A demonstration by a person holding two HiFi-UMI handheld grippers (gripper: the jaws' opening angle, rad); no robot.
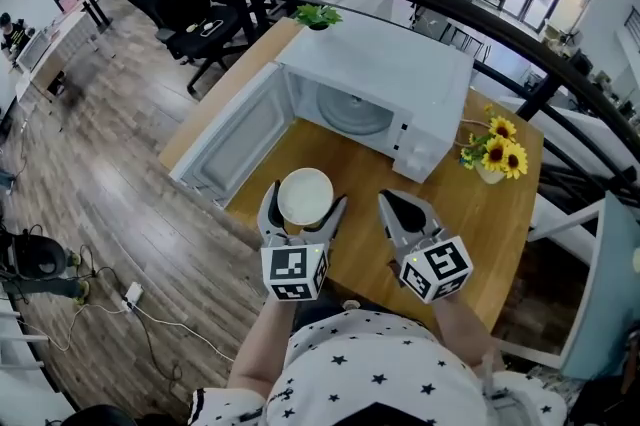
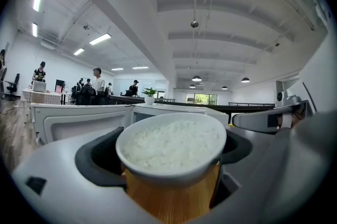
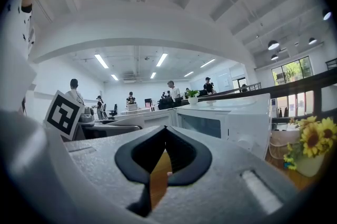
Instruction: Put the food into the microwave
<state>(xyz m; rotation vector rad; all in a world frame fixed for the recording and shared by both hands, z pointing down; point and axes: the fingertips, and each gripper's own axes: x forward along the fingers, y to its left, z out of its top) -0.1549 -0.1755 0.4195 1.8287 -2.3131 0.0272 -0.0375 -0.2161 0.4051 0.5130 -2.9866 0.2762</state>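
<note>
While right claw [image 1: 399, 202] sits closed, rice bowl [image 1: 304, 195] (full) gripped in left claw [image 1: 305, 204].

the microwave [image 1: 385, 74] sits on the bench [image 1: 500, 214], its door [image 1: 235, 139] open to the left. the bowl [image 1: 304, 194] is in front of it, in the left tool [image 1: 304, 206]. the flowers [image 1: 497, 154] stand right of the microwave.
</note>
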